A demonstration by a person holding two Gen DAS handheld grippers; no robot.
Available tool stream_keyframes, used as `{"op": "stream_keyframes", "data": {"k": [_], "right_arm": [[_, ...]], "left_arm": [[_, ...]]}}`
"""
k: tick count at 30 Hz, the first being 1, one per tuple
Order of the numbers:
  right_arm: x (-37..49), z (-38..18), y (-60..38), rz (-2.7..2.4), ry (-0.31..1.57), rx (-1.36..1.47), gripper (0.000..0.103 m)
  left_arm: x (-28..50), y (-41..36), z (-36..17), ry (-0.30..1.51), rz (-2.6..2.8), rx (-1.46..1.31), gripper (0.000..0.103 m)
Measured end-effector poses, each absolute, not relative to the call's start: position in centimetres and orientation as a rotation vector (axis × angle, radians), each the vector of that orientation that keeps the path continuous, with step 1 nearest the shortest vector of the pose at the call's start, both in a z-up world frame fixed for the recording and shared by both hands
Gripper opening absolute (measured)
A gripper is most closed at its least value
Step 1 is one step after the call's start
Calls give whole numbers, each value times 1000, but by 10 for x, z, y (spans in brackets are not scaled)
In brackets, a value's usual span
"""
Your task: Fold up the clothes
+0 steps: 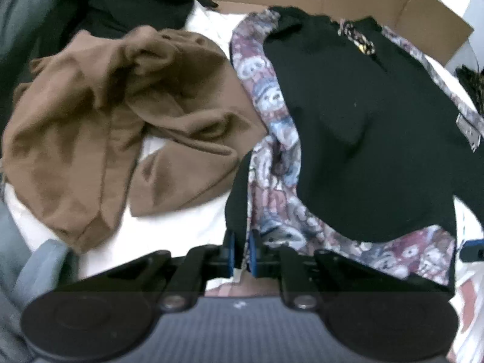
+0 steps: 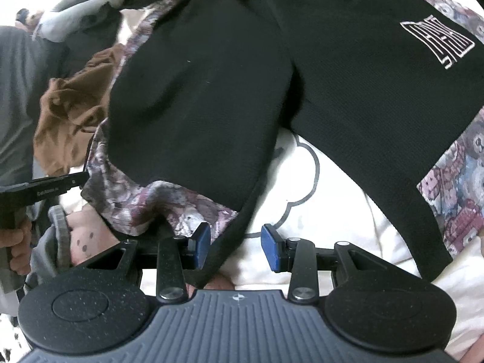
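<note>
A pair of black shorts with bear-patterned panels and a white logo (image 2: pixel 230 69) lies spread on a white sheet (image 2: pixel 317 211). The left gripper (image 1: pixel 241 251) is clamped on a black hem edge of the shorts. The right gripper (image 2: pixel 236 246) stands apart around another hem edge. A crumpled brown garment (image 1: pixel 121 127) lies beside the shorts.

1. Both views: strong fisheye bending, dark vignette at corners.
2. White bedding (image 2: pixel 341 211) overexposed, glaring.
3. Black shorts (image 2: pixel 211 75) underexposed, folds barely readable.
4. Brown garment (image 1: pixel 121 127) motion-blurred, soft.
5. Lighting diffuse; shadows soft.
</note>
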State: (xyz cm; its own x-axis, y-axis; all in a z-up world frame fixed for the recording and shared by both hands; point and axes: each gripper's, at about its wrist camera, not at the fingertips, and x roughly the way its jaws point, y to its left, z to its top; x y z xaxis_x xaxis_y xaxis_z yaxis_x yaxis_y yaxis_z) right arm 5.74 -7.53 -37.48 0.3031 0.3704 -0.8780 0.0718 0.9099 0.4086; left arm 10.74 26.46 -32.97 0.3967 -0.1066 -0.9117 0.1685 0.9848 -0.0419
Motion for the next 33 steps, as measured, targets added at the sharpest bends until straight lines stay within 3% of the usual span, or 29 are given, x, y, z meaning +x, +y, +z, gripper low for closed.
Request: {"op": "stream_keyframes", "data": {"k": [15, 16, 17, 23, 33], "right_arm": [[64, -404, -78, 197, 1321, 647, 42], [64, -402, -80, 201, 1323, 660, 25], [64, -400, -82, 205, 1326, 673, 0], [64, -390, -94, 228, 1339, 749, 0], [60, -341, -115, 265, 1347, 600, 0]], "left_arm": [[91, 331, -301, 1140, 16, -163, 8], [89, 332, -299, 1145, 16, -175, 8], [88, 332, -296, 1142, 15, -187, 8], [78, 329, -278, 1122, 11, -261, 8], [64, 324, -229, 1041, -23, -355, 7]]}}
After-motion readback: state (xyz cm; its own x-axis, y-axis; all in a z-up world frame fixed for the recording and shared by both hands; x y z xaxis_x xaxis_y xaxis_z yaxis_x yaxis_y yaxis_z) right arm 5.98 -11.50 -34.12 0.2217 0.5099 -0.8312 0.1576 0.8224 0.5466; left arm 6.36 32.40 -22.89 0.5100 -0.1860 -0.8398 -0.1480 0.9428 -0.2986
